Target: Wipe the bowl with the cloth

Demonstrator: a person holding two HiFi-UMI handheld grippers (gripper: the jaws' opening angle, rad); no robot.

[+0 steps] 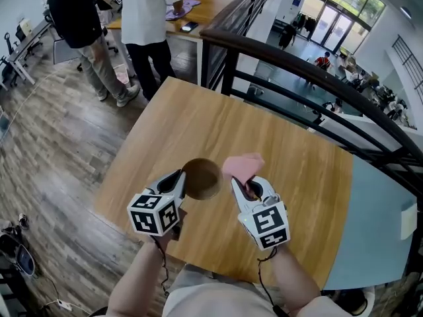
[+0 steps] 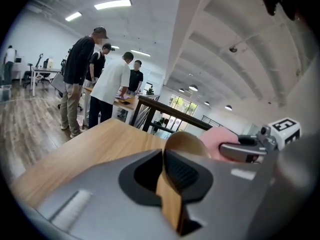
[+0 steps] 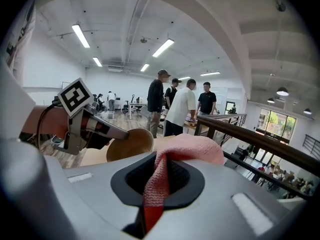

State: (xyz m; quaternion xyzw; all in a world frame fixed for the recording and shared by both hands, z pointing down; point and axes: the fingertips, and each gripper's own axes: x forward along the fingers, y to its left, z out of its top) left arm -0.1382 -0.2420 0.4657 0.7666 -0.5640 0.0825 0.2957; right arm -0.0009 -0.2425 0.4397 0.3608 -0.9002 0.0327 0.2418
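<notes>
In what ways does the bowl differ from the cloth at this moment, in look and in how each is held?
The bowl is brown, round and stiff; the cloth is pink, soft and bunched. The bowl is gripped by its rim in the left gripper; the cloth is pinched in the right gripper. Both are held close together over the table.

We are seeing a bright room. Long lamps [image 3: 80, 35] are glowing high above the table [image 1: 198, 124], and daylight is coming in through windows [image 1: 344, 5] far behind it. Both gripper views are bending round with dark corners, and the nearest things are looking blurry.
</notes>
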